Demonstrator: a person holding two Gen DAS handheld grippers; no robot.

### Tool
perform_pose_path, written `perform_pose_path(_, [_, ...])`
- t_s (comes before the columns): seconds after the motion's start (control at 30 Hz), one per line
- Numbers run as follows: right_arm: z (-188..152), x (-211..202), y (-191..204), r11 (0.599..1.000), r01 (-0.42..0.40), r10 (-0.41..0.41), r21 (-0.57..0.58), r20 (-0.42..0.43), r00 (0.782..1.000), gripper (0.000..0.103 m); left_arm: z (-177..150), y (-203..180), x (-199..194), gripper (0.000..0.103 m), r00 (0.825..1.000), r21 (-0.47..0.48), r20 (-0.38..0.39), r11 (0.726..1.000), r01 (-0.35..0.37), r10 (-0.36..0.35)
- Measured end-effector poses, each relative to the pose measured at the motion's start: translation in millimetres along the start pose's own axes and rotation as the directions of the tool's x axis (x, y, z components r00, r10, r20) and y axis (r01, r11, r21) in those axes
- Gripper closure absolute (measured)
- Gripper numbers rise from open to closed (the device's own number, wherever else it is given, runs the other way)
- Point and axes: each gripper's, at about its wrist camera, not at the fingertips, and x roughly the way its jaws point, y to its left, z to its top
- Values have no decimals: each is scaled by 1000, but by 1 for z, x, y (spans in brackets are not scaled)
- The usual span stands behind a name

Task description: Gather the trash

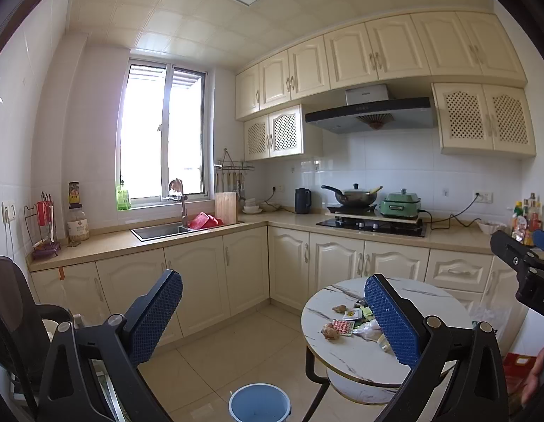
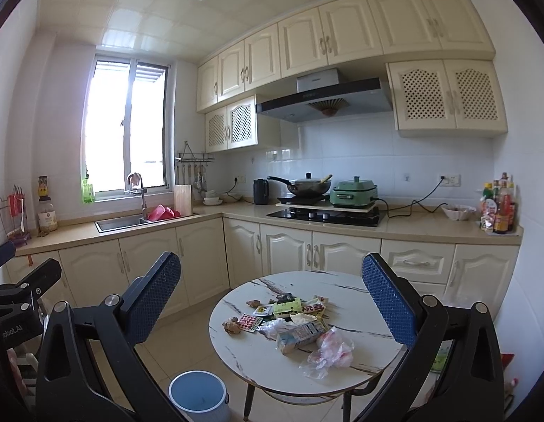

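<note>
A pile of trash (image 2: 296,323) lies on a round marble-top table (image 2: 360,358): wrappers, a crumpled plastic bag (image 2: 330,350), a flattened carton (image 2: 300,336), a red blister card (image 2: 250,323) and ginger pieces (image 2: 231,327). A blue bin (image 2: 197,395) stands on the floor left of the table. My right gripper (image 2: 272,302) is open and empty, held above and short of the table. My left gripper (image 1: 273,320) is open and empty, left of the table (image 1: 317,316), above the bin (image 1: 259,402). The trash also shows in the left wrist view (image 1: 345,325).
Cream kitchen cabinets and an L-shaped counter (image 2: 430,227) run behind the table, with a sink (image 2: 121,223), a stove with a wok (image 2: 309,186) and sauce bottles (image 2: 498,207). A dark chair (image 1: 15,316) stands at the left. Tiled floor (image 1: 237,344) lies between.
</note>
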Motion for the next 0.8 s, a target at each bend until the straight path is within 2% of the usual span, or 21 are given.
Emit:
perform_pose_path(0.43, [-11,14,-6,1000,-7,7,-1,-15,1000,0,-4,2,21,1,999,-3,-18,1000,26,-26])
perform_pose_path(0.63, [-35,49,-36,999,39,-37,21,-83,996,0,-19,2,70,1,995,-12,-90,999,48,-49])
perform_pose_path(0.8, [-73,96,-75,994,91,-78,60,-198,977,0,-32,-12,135,1,977,9,-201,998,69,-65])
